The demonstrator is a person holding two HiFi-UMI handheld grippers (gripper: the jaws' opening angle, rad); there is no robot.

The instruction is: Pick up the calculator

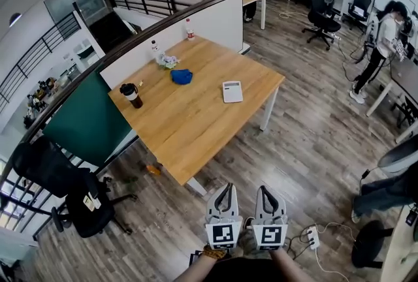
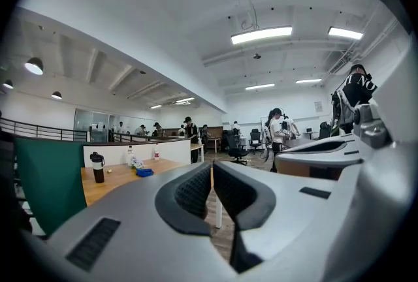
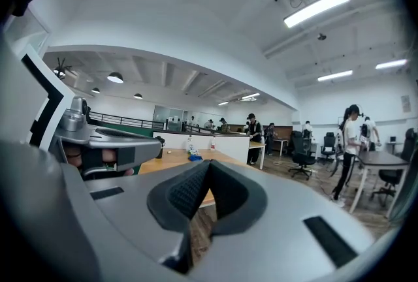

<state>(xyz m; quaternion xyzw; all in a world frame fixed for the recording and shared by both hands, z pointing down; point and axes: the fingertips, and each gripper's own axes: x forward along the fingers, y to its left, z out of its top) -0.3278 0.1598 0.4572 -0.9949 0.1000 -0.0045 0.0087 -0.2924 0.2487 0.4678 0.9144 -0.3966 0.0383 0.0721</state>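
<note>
The calculator (image 1: 232,91), a white slab, lies flat on the wooden table (image 1: 189,124) near its right edge. Both grippers hang low in the head view, over the floor short of the table's near corner and well apart from the calculator. My left gripper (image 1: 226,187) is shut with nothing in it, and its pads meet at the tip in the left gripper view (image 2: 212,166). My right gripper (image 1: 264,188) sits beside it, also shut and empty (image 3: 209,164). Neither gripper view shows the calculator.
A blue cloth (image 1: 181,76), a dark cup (image 1: 131,94) and two bottles (image 1: 190,29) also stand on the table. A green partition (image 1: 88,121) and a black office chair (image 1: 78,199) are at the left. A power strip (image 1: 312,236) lies on the floor at right. People stand farther off.
</note>
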